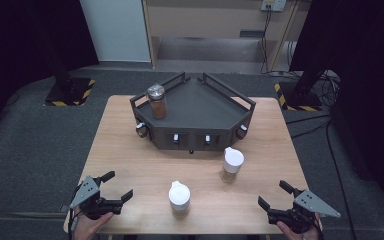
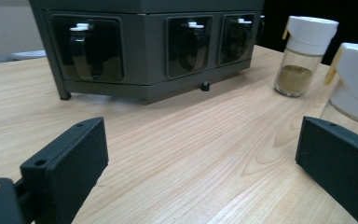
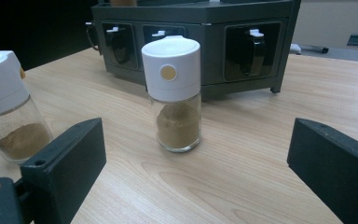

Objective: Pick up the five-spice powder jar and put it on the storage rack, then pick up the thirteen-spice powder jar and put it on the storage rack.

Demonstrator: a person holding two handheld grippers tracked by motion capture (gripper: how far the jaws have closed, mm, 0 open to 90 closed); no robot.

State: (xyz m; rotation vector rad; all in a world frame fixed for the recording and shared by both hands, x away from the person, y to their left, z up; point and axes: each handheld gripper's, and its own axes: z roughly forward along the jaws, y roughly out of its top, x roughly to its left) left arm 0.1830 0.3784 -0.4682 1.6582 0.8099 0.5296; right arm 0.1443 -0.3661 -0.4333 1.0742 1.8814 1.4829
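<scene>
Wooden table (image 1: 130,150) with a dark angular rack (image 1: 195,107) at the far side, slots along its front face. A brown-filled jar with a metal lid (image 1: 157,101) stands on the rack's top, left part. Two white-capped spice jars sit on the bare wood in front of the rack: the near jar (image 1: 179,199) by the front edge, between the two grippers, and the far jar (image 1: 231,164) to its right, closer to the rack.

Left gripper (image 1: 118,186) low at the table's near-left corner – jaws spread wide, nothing between them. Right gripper (image 1: 275,195) at the near-right corner – jaws also spread, empty; the far jar stands upright ahead of them, apart from the pads.
</scene>
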